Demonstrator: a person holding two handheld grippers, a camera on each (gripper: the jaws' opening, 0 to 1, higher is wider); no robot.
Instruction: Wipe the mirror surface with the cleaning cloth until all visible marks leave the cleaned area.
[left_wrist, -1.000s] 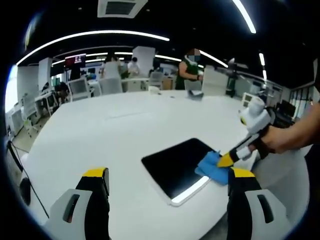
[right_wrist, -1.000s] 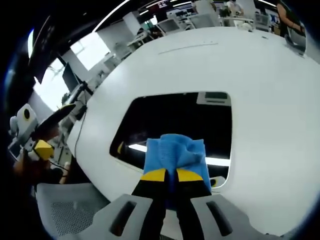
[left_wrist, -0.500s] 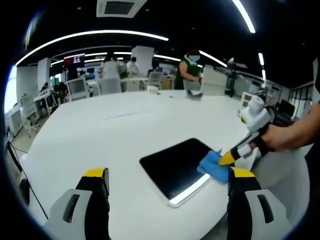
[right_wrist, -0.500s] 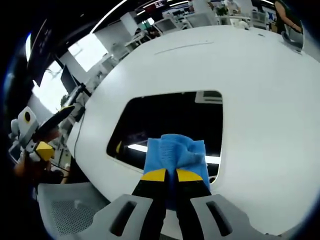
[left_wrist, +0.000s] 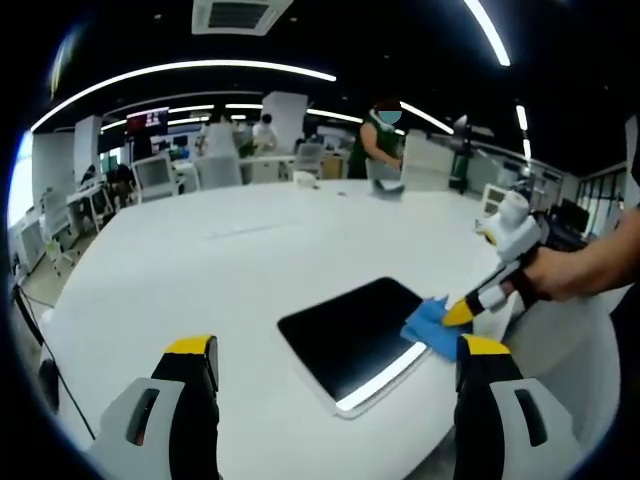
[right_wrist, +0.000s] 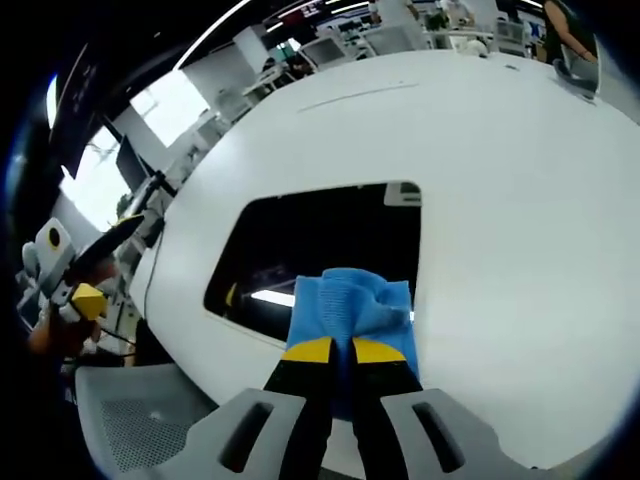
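The right tool (right_wrist: 342, 349), jaws closed on the blue cleaning cloth (right_wrist: 352, 302), presses it on the mirror (right_wrist: 320, 250) near its right edge, seemingly flat on the white bench (right_wrist: 520, 200); the left tool (left_wrist: 335, 352) hangs wide open, holding nothing

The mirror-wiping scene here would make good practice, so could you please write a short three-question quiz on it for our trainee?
1. True or false: the right gripper is shut on the blue cleaning cloth.
2. Where does the cloth rest? A) at the middle of the mirror B) over one edge of the mirror C) on the white table, far from the mirror
3. Fill in: the left gripper stands ____ and holds nothing.

Key: 1 true. 2 B: in both views the cloth sits at the mirror's edge. 3 open: its fingers are wide apart above the table.
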